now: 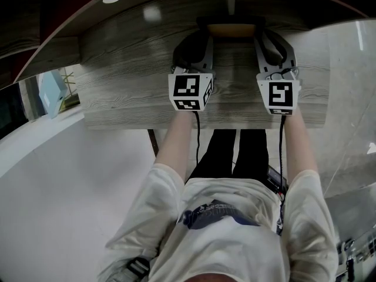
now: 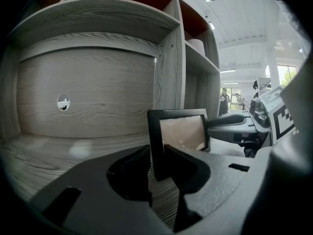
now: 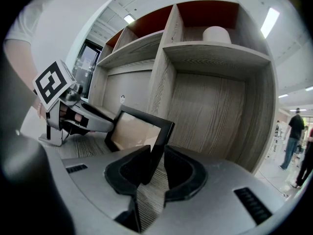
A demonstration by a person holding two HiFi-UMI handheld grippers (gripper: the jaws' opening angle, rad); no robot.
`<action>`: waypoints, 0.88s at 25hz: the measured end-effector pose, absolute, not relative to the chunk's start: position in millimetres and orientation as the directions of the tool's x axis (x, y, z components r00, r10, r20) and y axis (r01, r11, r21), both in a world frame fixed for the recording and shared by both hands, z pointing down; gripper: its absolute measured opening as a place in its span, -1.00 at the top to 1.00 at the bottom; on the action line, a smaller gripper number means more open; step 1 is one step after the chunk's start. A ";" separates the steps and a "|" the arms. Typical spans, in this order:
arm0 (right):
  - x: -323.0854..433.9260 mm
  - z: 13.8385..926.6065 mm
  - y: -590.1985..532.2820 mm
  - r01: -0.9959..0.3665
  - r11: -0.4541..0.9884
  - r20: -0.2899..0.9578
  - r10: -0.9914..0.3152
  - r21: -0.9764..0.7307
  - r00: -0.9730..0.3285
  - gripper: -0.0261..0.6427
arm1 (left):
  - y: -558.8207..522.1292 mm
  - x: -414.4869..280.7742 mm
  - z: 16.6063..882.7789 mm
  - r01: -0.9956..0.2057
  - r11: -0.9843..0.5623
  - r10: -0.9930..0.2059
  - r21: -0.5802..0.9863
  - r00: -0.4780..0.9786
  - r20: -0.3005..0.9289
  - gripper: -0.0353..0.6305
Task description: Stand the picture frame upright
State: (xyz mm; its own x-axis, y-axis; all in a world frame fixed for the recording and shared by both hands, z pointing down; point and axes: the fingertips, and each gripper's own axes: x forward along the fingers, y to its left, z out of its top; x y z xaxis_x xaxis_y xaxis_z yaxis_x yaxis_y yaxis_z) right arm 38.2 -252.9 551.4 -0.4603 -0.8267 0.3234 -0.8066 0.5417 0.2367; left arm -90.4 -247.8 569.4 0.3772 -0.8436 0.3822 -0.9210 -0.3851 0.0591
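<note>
A black picture frame point(image 1: 232, 30) with a tan face stands upright on the grey wood shelf point(image 1: 129, 81), close to the back. My left gripper point(image 1: 201, 35) is at its left edge and my right gripper point(image 1: 262, 35) at its right edge. In the left gripper view both jaws of the left gripper point(image 2: 156, 156) press on the frame point(image 2: 183, 131). In the right gripper view the frame point(image 3: 134, 131) leans on the left jaw of the right gripper point(image 3: 157, 156), with a strip of wood showing before the other jaw.
The shelf is a bay of a wooden unit with a back panel holding a round hole point(image 2: 63, 102), an upright divider point(image 2: 171, 67) and boards above. A white roll point(image 3: 216, 34) stands on an upper board. The shelf's front edge point(image 1: 205, 123) is near my arms.
</note>
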 end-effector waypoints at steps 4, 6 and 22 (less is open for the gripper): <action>38.7 550.1 -253.4 -0.809 0.538 0.317 -0.830 0.235 -0.460 0.67 | -249.0 -90.0 568.9 -0.920 -0.387 -0.843 0.063 0.381 0.380 0.63; 39.0 549.9 -253.4 -0.811 0.536 0.316 -0.831 0.234 -0.458 0.67 | -248.3 -89.9 569.4 -0.920 -0.388 -0.842 0.065 0.382 0.382 0.63; 47.4 542.4 -240.9 -0.838 0.507 0.309 -0.845 0.200 -0.437 0.64 | -233.8 -102.6 562.3 -0.927 -0.371 -0.849 0.048 0.360 0.386 0.62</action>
State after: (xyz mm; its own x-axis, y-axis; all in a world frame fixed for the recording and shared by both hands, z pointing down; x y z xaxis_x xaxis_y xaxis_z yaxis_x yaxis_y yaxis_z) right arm 47.4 -240.9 542.4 -0.4372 -0.8446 0.3089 -0.8384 0.5071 0.1998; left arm -102.6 -233.8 562.3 0.3599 -0.8493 0.3861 -0.9273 -0.3711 0.0481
